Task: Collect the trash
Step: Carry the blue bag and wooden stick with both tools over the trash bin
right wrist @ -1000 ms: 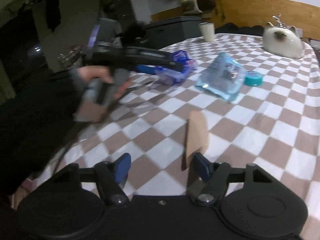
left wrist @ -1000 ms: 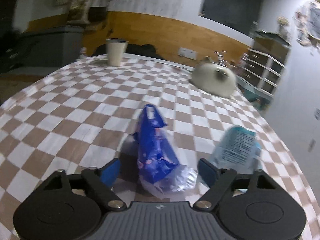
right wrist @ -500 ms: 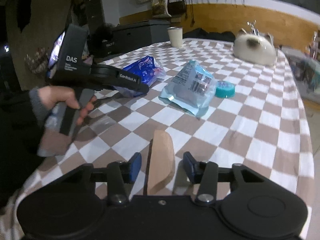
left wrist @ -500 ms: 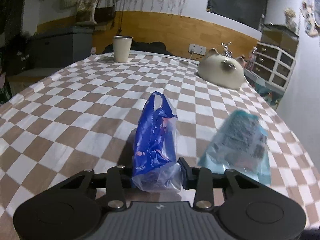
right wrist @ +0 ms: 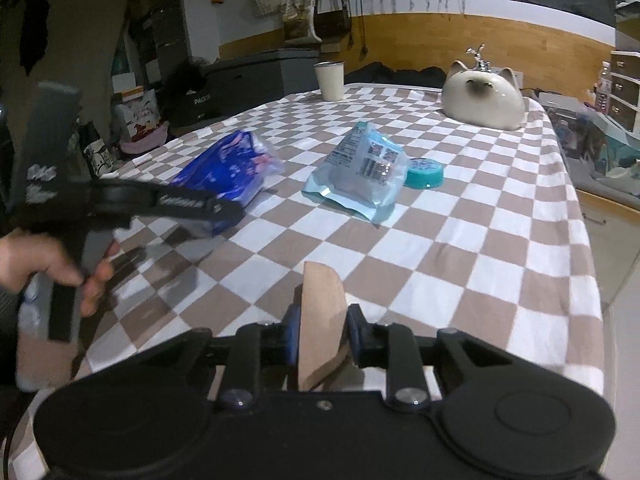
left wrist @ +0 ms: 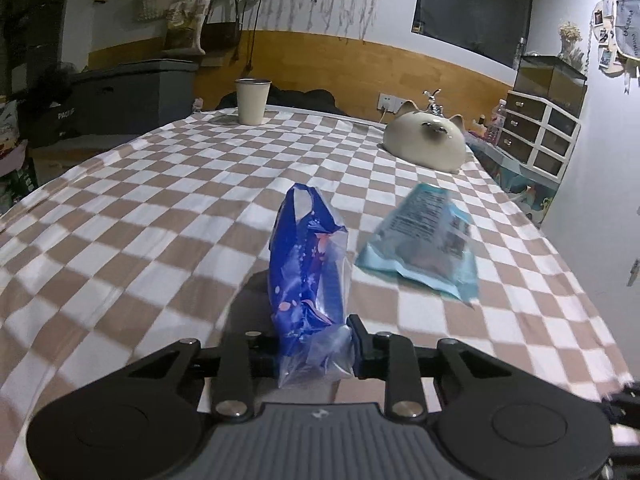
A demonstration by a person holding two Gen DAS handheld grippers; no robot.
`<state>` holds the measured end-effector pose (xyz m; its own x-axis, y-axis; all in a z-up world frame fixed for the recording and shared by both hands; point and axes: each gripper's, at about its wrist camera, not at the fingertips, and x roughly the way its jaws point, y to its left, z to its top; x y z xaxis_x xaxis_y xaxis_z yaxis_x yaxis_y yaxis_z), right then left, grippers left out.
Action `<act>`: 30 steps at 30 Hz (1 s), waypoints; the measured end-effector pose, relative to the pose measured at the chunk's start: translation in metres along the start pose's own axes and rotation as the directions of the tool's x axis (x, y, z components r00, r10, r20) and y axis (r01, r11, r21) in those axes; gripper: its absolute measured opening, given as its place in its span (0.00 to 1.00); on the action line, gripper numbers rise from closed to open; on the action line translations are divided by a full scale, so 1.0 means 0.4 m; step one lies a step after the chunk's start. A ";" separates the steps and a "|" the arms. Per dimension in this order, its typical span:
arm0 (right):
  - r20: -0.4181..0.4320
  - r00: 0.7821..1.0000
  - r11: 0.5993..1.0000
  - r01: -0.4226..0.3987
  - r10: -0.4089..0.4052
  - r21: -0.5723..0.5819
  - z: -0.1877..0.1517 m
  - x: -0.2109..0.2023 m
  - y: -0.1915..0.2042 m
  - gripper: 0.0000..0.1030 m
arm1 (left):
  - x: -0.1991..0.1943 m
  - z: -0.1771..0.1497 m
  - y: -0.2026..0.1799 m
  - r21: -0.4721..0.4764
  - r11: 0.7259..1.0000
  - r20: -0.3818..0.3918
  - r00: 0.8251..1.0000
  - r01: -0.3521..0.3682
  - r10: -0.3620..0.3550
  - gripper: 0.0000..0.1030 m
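My left gripper (left wrist: 316,350) is shut on the near end of a blue plastic wrapper (left wrist: 308,264), which stands up off the checkered tablecloth; the wrapper (right wrist: 232,168) and the left gripper (right wrist: 224,212) also show in the right wrist view. My right gripper (right wrist: 320,332) is shut on a brown piece of card (right wrist: 320,316), held just above the cloth. A light blue snack pouch (left wrist: 424,244) lies flat to the right of the blue wrapper, seen too in the right wrist view (right wrist: 360,168).
A teal round lid (right wrist: 424,173) lies beside the pouch. A white cat-shaped ornament (left wrist: 424,142) and a white cup (left wrist: 252,100) stand at the table's far end. The table's right edge (right wrist: 588,240) drops off to the floor. Drawers (left wrist: 540,136) stand beyond.
Both grippers have closed: the left on the blue wrapper and the right on the brown card. The wrapper now stands raised from the cloth.
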<state>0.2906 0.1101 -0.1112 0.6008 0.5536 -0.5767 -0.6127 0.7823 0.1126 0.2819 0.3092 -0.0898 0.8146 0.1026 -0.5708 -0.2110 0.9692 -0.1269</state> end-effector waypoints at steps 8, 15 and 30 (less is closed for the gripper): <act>0.040 0.999 1.000 0.028 -0.028 0.005 -0.025 -0.087 -0.004 0.25 | -0.151 -0.053 -0.054 0.032 0.999 0.044 0.999 -0.002 0.000 0.30; 0.077 0.996 0.999 0.044 -0.046 0.028 -0.053 -0.168 -0.018 0.25 | -0.264 -0.105 -0.108 0.064 0.998 0.070 0.998 0.000 -0.004 0.30; 0.157 0.980 0.991 0.112 -0.123 0.080 -0.132 -0.368 -0.086 0.25 | -0.422 -0.200 -0.265 0.112 0.993 0.111 0.992 0.048 -0.060 0.30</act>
<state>0.1963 -0.0134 -0.0728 0.7449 0.4908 -0.4518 -0.4987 0.8596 0.1116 0.1236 0.1710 -0.0450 0.8807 0.0681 -0.4688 -0.1101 0.9919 -0.0627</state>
